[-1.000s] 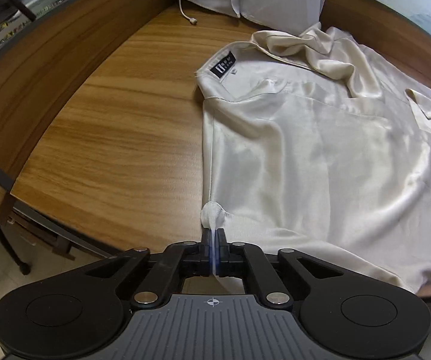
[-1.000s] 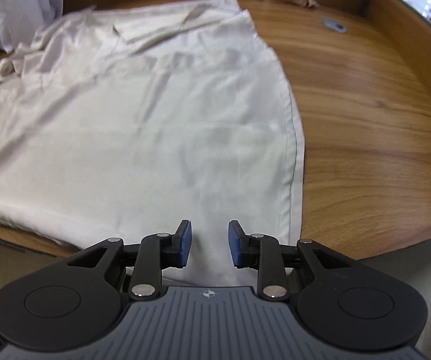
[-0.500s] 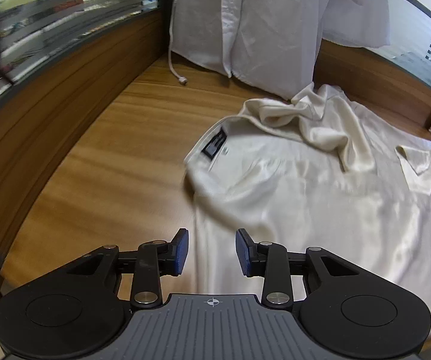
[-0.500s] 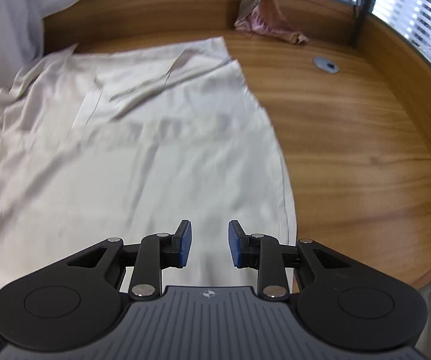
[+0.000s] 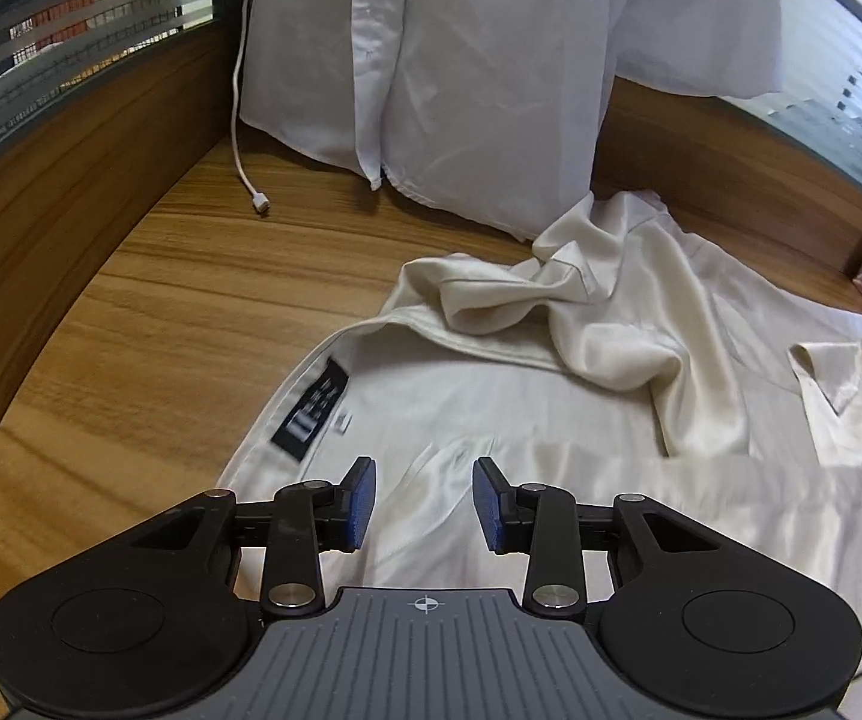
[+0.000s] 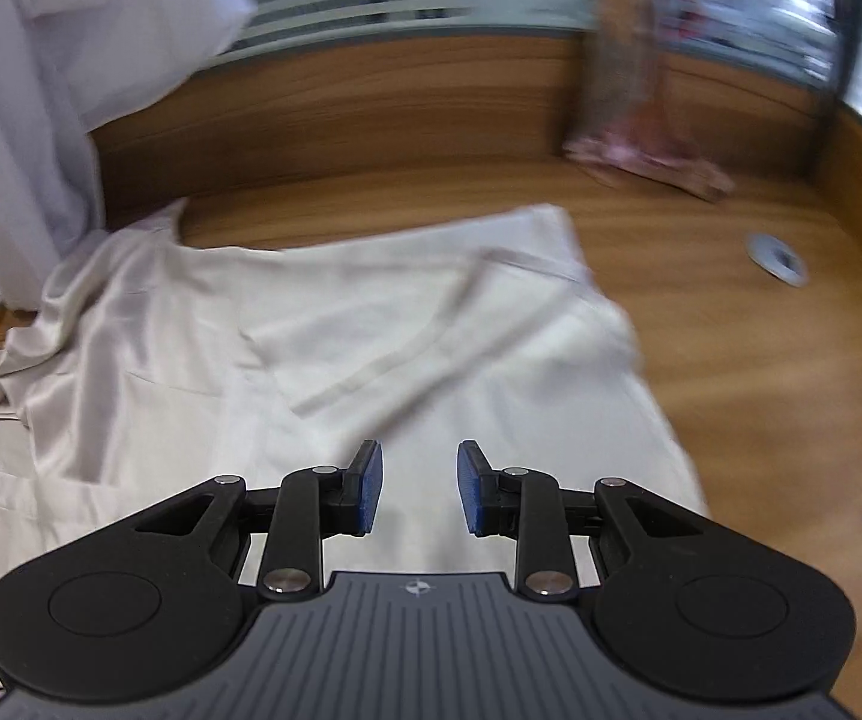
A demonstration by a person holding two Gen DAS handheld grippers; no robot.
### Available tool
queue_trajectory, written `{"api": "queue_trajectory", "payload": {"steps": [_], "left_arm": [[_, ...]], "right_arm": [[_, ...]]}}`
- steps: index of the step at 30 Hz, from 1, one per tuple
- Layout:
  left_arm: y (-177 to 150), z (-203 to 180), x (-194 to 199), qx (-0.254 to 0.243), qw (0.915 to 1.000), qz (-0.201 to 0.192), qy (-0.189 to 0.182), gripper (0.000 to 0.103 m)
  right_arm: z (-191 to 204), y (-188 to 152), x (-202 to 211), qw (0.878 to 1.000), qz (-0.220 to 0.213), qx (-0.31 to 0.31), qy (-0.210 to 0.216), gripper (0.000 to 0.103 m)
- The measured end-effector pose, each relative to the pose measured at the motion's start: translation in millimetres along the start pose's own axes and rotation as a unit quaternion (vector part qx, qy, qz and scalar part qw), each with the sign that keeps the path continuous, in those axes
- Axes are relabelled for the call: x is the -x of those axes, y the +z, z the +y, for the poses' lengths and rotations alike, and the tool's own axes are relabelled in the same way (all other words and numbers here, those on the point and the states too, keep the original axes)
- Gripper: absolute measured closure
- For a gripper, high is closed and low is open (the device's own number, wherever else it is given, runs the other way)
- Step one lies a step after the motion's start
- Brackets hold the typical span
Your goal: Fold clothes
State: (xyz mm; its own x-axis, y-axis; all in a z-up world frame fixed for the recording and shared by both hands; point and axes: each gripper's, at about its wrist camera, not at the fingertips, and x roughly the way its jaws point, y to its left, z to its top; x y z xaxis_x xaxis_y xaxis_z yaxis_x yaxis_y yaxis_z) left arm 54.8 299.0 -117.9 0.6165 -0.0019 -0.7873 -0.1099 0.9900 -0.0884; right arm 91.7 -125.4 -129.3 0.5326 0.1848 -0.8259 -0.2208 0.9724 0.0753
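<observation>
Cream satin shirt spread flat on desk, centre frame, for folding; both grippers' fingers released, empty.

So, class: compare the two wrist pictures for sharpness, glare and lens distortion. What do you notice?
Left wrist view: mostly sharp, sheen on the cream satin shirt, wooden table edges bowed by the fisheye. Right wrist view: motion-blurred, the pink cloth smeared, only the right tool crisp.

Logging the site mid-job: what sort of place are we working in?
Probably an office desk: a wooden desk with raised side panels, slatted window blinds, a loose charging cable, and a cream shirt spread out.
</observation>
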Motion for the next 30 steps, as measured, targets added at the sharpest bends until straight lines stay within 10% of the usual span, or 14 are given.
{"api": "queue_trajectory", "payload": {"steps": [10,24,30], "left_arm": [[32.5,-25.7,-46.8,-0.006,0.9995,0.027,0.016,0.061],[62.5,-31.8,-92.1,0.034,0.9993,0.015,0.006,0.061],[75.1,-29.3,-102.3,0.03,0.9994,0.011,0.016,0.095]], "right_arm": [[57.0,45.1,-79.8,0.989,0.031,0.134,0.051,0.07],[63.3,45.8,-100.8,0.984,0.043,0.163,0.058,0.068],[64.4,49.9,-100.1,0.985,0.042,0.156,0.063,0.091]]}}
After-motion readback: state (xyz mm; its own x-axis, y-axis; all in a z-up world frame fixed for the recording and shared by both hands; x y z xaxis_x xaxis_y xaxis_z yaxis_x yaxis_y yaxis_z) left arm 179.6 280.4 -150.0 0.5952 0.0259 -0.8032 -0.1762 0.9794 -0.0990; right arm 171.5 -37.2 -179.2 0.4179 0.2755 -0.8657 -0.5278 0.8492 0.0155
